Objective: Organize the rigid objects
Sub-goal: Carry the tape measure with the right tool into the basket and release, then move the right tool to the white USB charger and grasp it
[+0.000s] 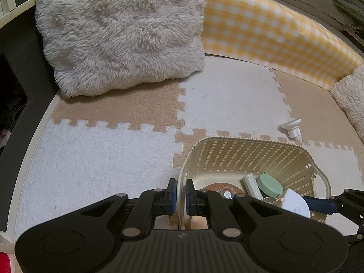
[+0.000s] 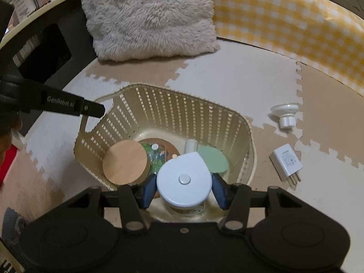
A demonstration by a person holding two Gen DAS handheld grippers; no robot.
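Note:
A cream slatted basket (image 1: 250,145) (image 2: 182,104) stands on the foam mat. My left gripper (image 1: 181,195) is shut on its near-left rim. In the right wrist view that gripper (image 2: 91,111) reaches in from the left onto the rim. My right gripper (image 2: 184,191) is shut on a white round device (image 2: 185,179) (image 1: 295,202) with a centre button, and holds it over the basket's inside. In the basket lie a wooden disc (image 2: 126,162), a green lid (image 2: 213,159) (image 1: 270,185) and a white cylinder (image 2: 191,145). A white suction-cup piece (image 2: 285,113) (image 1: 292,128) and a white charger plug (image 2: 286,161) lie on the mat to the right.
A fluffy cream cushion (image 1: 122,34) (image 2: 150,16) leans at the back. A yellow checked bumper (image 1: 273,29) (image 2: 295,16) curves along the back right. Dark furniture (image 1: 20,72) borders the left. A second fluffy cushion (image 1: 350,100) sits at the far right.

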